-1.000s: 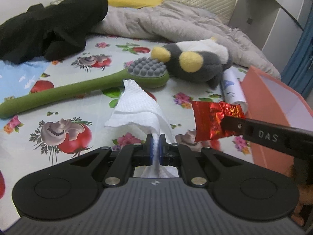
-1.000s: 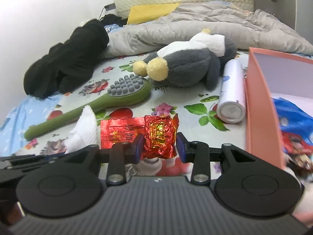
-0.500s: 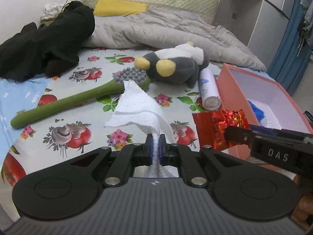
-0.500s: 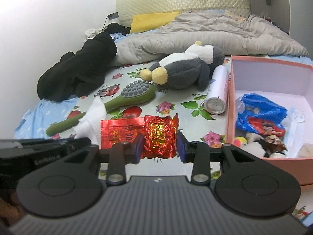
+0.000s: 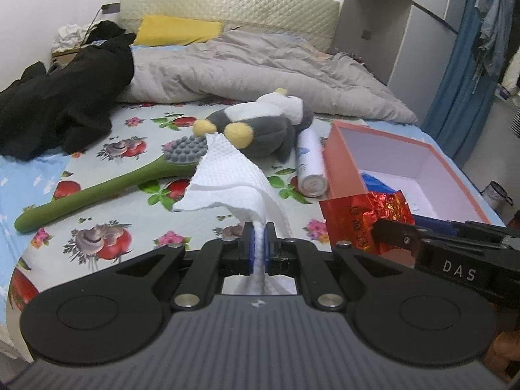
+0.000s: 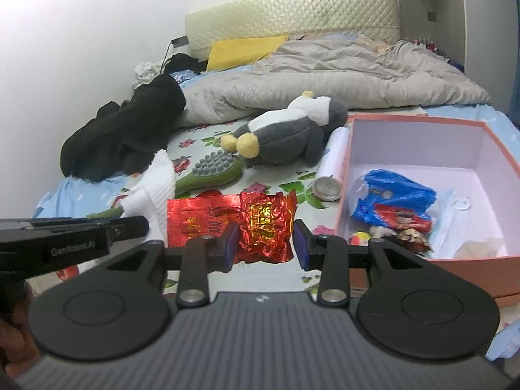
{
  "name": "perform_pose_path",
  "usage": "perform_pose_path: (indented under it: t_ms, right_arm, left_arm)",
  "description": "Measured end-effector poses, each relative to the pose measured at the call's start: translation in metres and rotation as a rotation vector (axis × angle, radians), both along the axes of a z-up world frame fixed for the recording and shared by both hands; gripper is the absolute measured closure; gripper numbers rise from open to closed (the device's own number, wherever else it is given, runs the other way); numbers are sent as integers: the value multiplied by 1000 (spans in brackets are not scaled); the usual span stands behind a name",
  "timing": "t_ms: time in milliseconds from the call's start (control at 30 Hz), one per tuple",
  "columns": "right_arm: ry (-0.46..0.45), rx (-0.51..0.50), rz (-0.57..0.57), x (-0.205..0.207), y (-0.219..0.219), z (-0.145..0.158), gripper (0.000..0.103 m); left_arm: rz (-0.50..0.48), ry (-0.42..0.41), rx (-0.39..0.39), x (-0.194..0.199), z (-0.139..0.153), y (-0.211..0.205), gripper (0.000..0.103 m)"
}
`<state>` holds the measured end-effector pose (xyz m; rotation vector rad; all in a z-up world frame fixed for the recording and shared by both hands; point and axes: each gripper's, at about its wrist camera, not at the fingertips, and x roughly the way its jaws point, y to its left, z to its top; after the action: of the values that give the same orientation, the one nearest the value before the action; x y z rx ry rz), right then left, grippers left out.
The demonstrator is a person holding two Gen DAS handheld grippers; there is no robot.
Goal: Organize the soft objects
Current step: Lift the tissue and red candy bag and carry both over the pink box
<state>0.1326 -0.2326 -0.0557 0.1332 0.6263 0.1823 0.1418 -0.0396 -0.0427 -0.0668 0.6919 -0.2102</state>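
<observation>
My left claw [image 5: 259, 247] is pressed together on a white embossed paper towel [image 5: 227, 175], which fans upward above the flower-printed bedsheet [image 5: 136, 208]. My right claw [image 6: 264, 243] pinches a crinkled red foil packet [image 6: 265, 227] just left of the orange open-topped cardboard box [image 6: 344, 175], short of its near rim. Bare sheet lies below both claws; beyond them lie the green long-handled massage brush [image 5: 97, 191], the grey plush penguin [image 5: 263, 130] and a white cylindrical bottle [image 5: 310, 165] along the box's left wall.
</observation>
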Motion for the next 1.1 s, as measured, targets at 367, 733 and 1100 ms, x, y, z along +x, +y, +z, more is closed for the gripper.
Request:
perform_pose_path:
  t_ms: [367,733,1100]
  right_arm:
    - [-15,-18,-92,-24,-49,19,63]
    - [-4,-41,-188,-55,-100,30,64]
    - [31,-4,-250,-32,-141,22,63]
  left_arm:
    - [-92,-21,-13,-8,21,-48,96]
    - [-192,-8,-32,-15,32,-103,96]
    - [-249,22,-3,29,29,-156,96]
